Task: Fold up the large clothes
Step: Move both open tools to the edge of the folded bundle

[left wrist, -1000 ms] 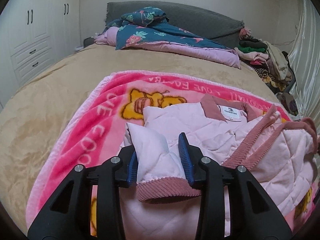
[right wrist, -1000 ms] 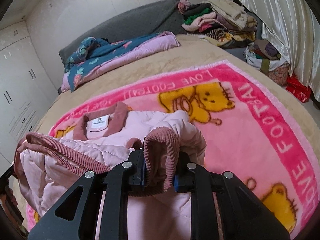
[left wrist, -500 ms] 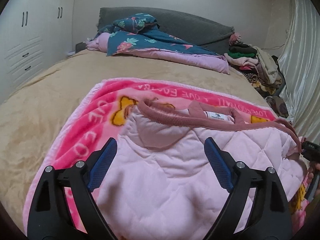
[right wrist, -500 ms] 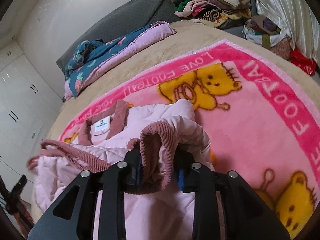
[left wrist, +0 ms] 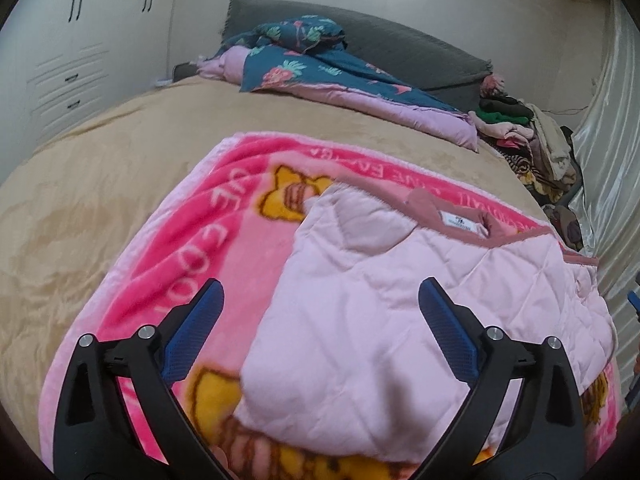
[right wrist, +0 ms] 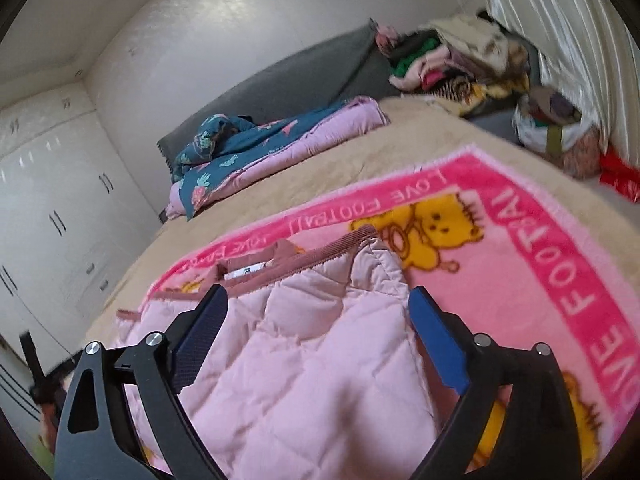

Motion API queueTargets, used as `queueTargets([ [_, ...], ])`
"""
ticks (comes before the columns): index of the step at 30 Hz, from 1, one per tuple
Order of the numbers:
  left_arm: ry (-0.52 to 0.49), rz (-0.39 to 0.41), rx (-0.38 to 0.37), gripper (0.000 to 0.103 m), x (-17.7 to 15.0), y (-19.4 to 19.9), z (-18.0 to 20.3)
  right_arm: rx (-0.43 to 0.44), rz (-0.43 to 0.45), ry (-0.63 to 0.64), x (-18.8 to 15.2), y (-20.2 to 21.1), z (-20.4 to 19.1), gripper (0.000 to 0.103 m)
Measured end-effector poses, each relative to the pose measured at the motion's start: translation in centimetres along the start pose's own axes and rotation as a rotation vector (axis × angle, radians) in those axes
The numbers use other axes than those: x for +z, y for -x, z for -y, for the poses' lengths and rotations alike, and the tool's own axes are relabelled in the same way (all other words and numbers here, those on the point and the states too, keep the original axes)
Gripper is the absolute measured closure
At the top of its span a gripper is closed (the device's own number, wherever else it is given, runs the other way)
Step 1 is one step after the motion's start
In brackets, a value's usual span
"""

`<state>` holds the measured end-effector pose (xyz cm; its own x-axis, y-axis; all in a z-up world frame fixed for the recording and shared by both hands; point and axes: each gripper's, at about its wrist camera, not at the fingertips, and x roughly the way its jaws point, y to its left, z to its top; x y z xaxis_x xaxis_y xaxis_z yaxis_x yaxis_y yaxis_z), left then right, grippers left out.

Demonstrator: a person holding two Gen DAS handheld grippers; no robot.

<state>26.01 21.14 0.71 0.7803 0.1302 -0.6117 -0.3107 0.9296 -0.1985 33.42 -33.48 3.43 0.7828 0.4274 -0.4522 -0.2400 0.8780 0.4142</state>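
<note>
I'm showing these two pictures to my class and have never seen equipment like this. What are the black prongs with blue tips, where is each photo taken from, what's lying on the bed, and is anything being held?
There is no robot here: a person holds a hand-held two-finger gripper in each hand, and each gripper carries a wide-angle camera looking forward along its fingers. One picture comes from the left gripper, the other from the right gripper. The black prongs with blue pads are those fingers.

On the bed lies a pink bear-print blanket, and on it a pale pink quilted jacket with dusty-rose trim, folded over on itself. Farther back are a teal floral quilt and a pile of clothes.

Nothing is held. Both grippers' jaws are opening, spread wide over the jacket, with the pads off the fabric.
</note>
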Motion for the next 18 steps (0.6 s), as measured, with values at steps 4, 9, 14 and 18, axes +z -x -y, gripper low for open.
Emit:
queueTargets([
  [4,0.002,-0.022,-0.004,0.010,-1.3,0.1,-0.9,-0.016,-0.001,0.057,-2.0,2.2,-0.2,0.009],
  [9,-0.012,-0.031,-0.029,0.010,-2.5,0.9,-1.4,-0.067,-0.016,0.148,-4.9,3.9,-0.7,0.008],
  [14,-0.050,-0.043,-0.033,0.009,-4.3,1.0,-1.6,-0.091,-0.061,0.192,-7.8,4.2,-0.3,0.007],
  [18,-0.042,-0.091,-0.039,0.009,-5.8,-0.1,-2.0,-0.106,-0.097,0.198,-9.5,3.7,0.5,0.007],
])
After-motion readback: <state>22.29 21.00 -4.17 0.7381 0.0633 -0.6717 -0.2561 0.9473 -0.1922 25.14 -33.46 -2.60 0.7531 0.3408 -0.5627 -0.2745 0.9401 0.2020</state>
